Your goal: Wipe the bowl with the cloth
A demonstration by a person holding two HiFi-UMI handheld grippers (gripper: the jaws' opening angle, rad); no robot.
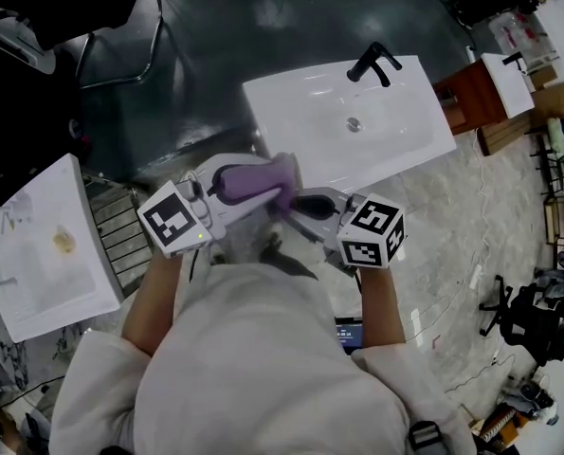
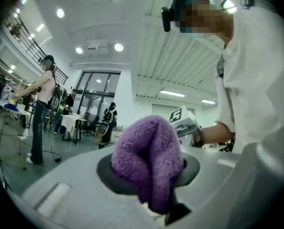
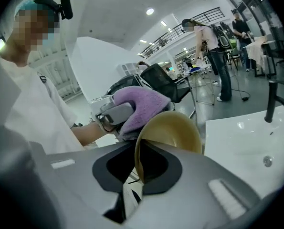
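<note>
My left gripper (image 2: pixel 151 178) is shut on a fluffy purple cloth (image 2: pixel 149 159), which bulges out over its jaws. My right gripper (image 3: pixel 139 168) is shut on the rim of a tan bowl (image 3: pixel 173 132), held on edge. In the right gripper view the cloth (image 3: pixel 142 103) touches the bowl's upper left side, with the left gripper (image 3: pixel 114 113) behind it. In the head view both grippers meet in front of my chest: the cloth (image 1: pixel 263 178) on the left and the bowl (image 1: pixel 312 205), dark and partly hidden, on the right.
A white sink basin (image 1: pixel 395 136) with a black faucet (image 1: pixel 372 63) stands just beyond the grippers. A white table (image 1: pixel 35 254) with papers is at the left, wooden furniture (image 1: pixel 471 102) at the right. Other people (image 2: pixel 41 109) stand further back.
</note>
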